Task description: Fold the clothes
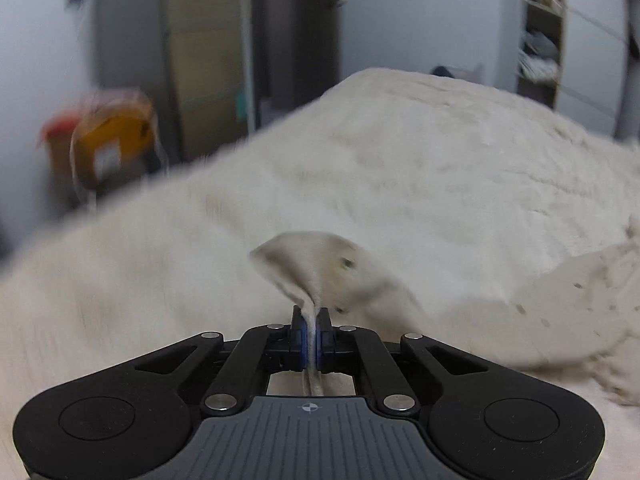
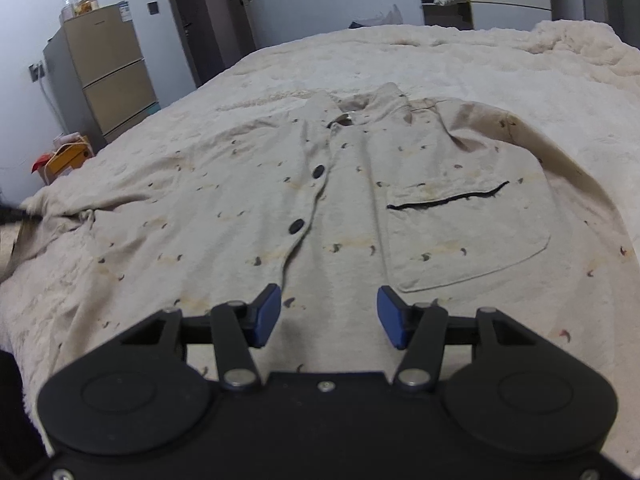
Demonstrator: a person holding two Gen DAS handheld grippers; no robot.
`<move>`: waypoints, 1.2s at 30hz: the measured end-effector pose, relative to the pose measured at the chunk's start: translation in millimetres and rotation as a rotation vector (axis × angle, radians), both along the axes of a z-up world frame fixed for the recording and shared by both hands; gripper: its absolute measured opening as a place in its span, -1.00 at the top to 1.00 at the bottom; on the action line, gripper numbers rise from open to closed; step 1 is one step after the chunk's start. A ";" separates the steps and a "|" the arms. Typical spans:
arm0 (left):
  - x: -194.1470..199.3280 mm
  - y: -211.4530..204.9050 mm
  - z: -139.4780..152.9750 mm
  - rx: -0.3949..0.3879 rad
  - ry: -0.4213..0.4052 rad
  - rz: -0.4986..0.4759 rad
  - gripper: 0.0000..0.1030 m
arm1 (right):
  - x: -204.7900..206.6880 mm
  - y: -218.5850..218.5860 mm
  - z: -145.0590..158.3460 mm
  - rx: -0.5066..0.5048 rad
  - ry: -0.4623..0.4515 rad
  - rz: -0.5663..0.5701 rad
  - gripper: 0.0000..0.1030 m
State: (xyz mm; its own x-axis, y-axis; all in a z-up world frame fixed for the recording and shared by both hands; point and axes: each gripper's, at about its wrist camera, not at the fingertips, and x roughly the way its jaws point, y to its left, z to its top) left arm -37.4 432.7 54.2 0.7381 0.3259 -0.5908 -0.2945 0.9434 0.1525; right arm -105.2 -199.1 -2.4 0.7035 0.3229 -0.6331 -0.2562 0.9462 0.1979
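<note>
A cream button-up shirt with small dark motifs, dark buttons and a chest pocket lies face up on the bed, collar at the far end. My right gripper is open and empty, hovering over the shirt's lower hem. My left gripper is shut on a pinch of the shirt's fabric, which bunches up above the pads. More of the shirt shows at the right of the left wrist view, which is blurred.
A cream fluffy blanket covers the bed. A fridge stands at the left wall with bottles on top. A yellow box and red item sit on the floor beside the bed. A door and open shelves lie beyond.
</note>
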 end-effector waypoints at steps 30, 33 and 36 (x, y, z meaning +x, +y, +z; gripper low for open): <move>-44.8 83.0 -62.9 -0.788 0.183 0.034 0.97 | 2.7 12.9 0.7 -0.029 -0.081 0.057 -0.02; -53.2 95.7 -31.6 -0.823 0.041 0.071 0.98 | 0.4 11.1 3.1 -0.025 -0.091 0.050 -0.02; -63.3 109.9 -4.5 -0.835 -0.049 0.114 0.98 | -3.9 7.7 7.0 -0.016 -0.103 0.041 -0.02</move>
State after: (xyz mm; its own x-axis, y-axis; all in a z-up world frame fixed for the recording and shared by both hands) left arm -100.7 542.5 49.8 0.7582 -0.1297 -0.6390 -0.3831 0.7045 -0.5975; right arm -109.1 -191.4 4.7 0.7517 0.3433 -0.5631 -0.3132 0.9372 0.1533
